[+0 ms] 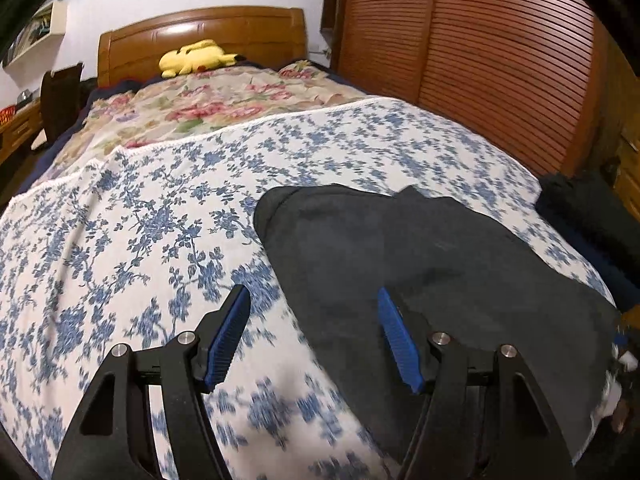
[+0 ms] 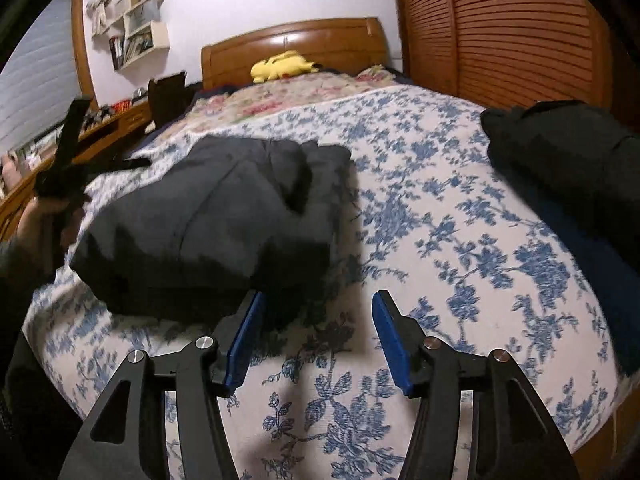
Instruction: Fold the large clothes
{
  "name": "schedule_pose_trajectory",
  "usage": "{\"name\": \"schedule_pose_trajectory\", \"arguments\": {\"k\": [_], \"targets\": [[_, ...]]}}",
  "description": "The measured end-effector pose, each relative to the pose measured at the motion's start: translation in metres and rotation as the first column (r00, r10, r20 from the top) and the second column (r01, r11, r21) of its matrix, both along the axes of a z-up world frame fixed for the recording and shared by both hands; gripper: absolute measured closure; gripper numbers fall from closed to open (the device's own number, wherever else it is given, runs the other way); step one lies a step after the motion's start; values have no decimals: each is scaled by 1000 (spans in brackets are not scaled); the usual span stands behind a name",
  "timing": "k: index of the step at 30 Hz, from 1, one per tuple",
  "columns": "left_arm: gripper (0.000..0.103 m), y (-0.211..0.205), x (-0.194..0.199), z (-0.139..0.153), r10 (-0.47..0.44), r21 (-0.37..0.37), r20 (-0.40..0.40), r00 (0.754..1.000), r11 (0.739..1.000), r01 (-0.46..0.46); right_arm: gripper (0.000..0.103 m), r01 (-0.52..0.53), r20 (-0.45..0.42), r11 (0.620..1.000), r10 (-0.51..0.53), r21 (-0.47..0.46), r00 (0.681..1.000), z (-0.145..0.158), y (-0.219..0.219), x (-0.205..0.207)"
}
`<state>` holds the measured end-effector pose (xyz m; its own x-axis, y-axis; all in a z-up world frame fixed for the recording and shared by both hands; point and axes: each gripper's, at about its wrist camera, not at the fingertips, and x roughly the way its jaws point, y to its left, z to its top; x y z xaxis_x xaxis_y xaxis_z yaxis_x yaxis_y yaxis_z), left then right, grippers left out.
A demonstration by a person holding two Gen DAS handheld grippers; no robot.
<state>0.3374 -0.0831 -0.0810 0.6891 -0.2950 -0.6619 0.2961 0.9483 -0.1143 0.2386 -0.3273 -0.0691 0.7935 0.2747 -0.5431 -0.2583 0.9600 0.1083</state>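
A dark folded garment (image 1: 420, 272) lies on the blue-flowered white bedspread (image 1: 140, 220) near the bed's foot. My left gripper (image 1: 314, 294) hovers open over the garment's left edge, its right finger above the cloth and its left finger above the spread, with nothing pinched. In the right wrist view the same garment (image 2: 224, 216) is a thick bundle. My right gripper (image 2: 318, 298) stands open just in front of its near right corner, with only bedspread (image 2: 440, 240) between the pads. A hand (image 2: 36, 216) at the left edge holds the other gripper.
A second dark garment (image 2: 560, 160) sits bunched at the bed's right edge. Toward the wooden headboard (image 1: 200, 28) lie a yellow plush toy (image 1: 196, 58) and a pink-flowered cover (image 1: 208, 108). Louvred wardrobe doors (image 1: 480, 60) run along the right. A desk (image 2: 100, 124) stands left.
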Motion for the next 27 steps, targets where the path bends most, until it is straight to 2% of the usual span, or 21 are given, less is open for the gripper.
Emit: {"name": "schedule_pose_trajectory", "arguments": {"k": [6, 13, 16, 22, 27], "targets": [[36, 2, 33, -10, 13, -16, -38, 999, 1000, -14, 45, -70, -48, 997, 71, 18, 996, -6, 20, 22], [36, -9, 66, -21, 4, 4, -68, 998, 1000, -3, 45, -97, -52, 995, 98, 23, 994, -13, 25, 39], [36, -12, 80, -31, 4, -13, -99, 995, 1000, -5, 45, -99, -39, 995, 100, 22, 994, -13, 25, 39], [36, -11, 90, -40, 5, -64, -128, 992, 998, -13, 45, -97, -32, 995, 98, 19, 995, -14, 30, 40], [36, -14, 92, -41, 1, -53, -122, 993, 999, -7, 45, -98, -42, 994, 100, 36, 994, -16, 31, 48]]}}
